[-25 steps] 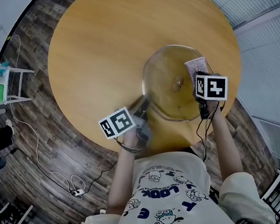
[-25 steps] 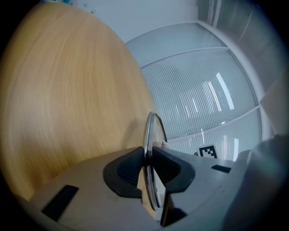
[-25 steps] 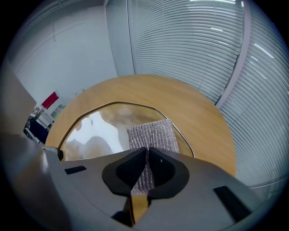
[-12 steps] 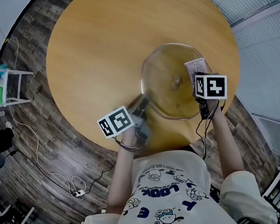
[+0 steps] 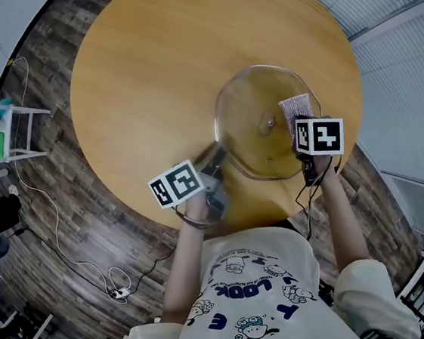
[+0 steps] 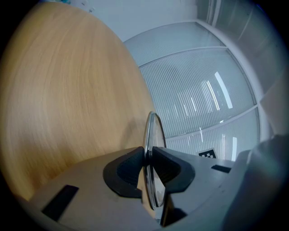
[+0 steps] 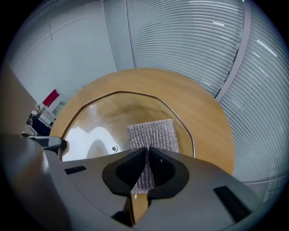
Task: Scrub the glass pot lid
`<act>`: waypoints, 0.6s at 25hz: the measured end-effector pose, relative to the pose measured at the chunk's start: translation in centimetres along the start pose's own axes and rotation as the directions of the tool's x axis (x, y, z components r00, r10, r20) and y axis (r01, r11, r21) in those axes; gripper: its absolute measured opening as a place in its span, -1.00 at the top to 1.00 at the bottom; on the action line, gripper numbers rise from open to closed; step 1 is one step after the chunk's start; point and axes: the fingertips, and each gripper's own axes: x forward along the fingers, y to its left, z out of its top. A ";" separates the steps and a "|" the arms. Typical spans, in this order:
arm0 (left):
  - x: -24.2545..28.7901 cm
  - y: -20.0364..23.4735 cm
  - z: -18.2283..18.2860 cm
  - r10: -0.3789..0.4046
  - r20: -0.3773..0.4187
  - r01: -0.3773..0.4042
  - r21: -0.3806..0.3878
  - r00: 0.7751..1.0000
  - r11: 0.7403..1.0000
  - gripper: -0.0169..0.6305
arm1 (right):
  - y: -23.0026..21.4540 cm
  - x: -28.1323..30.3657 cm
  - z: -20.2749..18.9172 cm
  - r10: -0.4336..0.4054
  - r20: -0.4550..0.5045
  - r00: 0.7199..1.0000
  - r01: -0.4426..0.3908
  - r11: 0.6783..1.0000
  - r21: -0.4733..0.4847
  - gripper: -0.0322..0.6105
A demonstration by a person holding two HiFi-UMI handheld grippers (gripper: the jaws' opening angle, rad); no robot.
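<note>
While left gripper pinches rim of glass pot lid, holding it over near side of round wooden table, right gripper clamps grey scrub pad against glass, right of centre knob. Since second ago, pad slides slightly toward person; lid barely shifts. Likely mid-stroke, scrubbing under way.

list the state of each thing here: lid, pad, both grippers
glass pot lid: clamped at its rim, the pad against its face
scrub pad: pinched at one end, spread flat on the lid
left gripper: shut on the lid's rim
right gripper: shut on the scrub pad
</note>
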 end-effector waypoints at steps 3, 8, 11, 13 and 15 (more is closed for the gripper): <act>0.1 -0.1 0.0 -0.001 0.003 0.001 -0.002 1.000 1.000 0.73 | 0.1 -0.1 -0.3 0.003 -0.008 1.000 -0.003 1.000 -0.001 0.77; 0.3 -0.1 -0.2 0.001 0.003 -0.001 0.000 1.000 1.000 0.73 | 0.1 -0.3 -0.9 0.012 -0.021 1.000 -0.012 1.000 -0.007 0.77; 0.2 -0.1 -0.2 0.000 0.003 0.000 -0.002 1.000 1.000 0.73 | 0.4 -0.5 -1.3 0.015 -0.030 0.999 -0.015 1.000 -0.010 0.77; 0.1 -0.2 -0.3 -0.001 0.004 0.001 -0.005 1.000 1.000 0.73 | 0.6 -0.7 -1.5 0.016 -0.033 0.999 -0.016 1.000 -0.010 0.77; 0.1 -0.2 -0.2 -0.002 0.005 0.002 -0.008 1.000 1.000 0.73 | 0.7 -0.8 -1.8 0.016 -0.035 0.999 -0.016 1.000 -0.010 0.77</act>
